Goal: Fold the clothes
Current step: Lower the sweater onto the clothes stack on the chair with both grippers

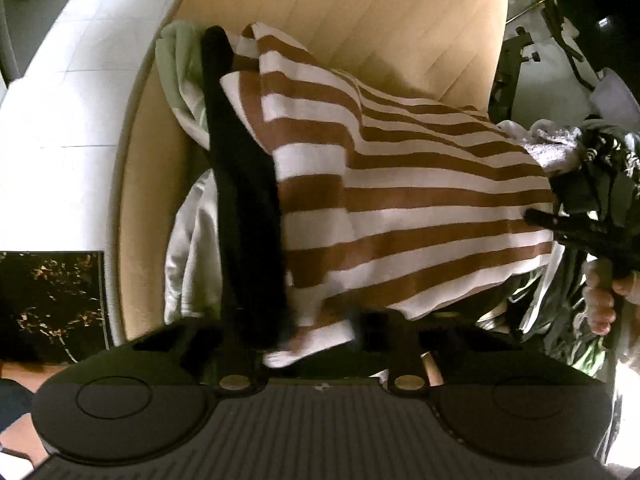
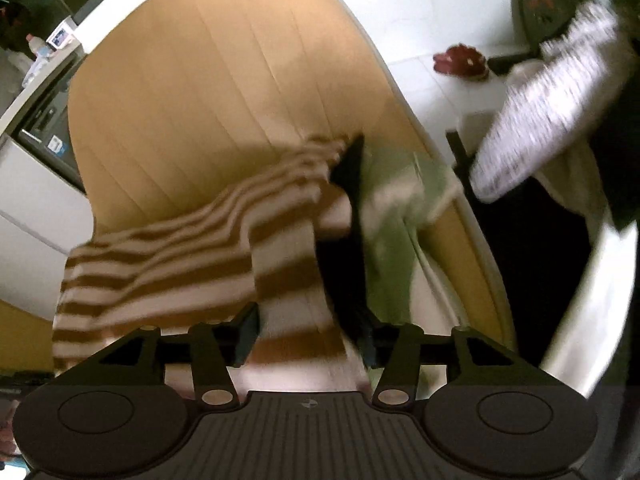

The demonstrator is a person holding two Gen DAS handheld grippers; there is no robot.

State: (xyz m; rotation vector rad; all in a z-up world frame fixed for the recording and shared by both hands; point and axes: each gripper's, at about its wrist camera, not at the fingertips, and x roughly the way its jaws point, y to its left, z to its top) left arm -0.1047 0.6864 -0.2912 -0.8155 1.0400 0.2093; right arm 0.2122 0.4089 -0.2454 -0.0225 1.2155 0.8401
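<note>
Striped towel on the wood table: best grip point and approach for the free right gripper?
Take the striped towel at its loose right-hand edge, coming in from the right gripper side. That hem hangs free there, while the left gripper already pinches the near corner.

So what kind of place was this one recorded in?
Probably a home, perhaps a living or dining area: a round wooden table on a white tiled floor, loose clothes such as a brown-and-white striped garment, and what looks like a dark cabinet beyond.

Striped garment [image 1: 400, 184] on the table [image 1: 400, 20], over other clothes [image 1: 180, 64].
</note>
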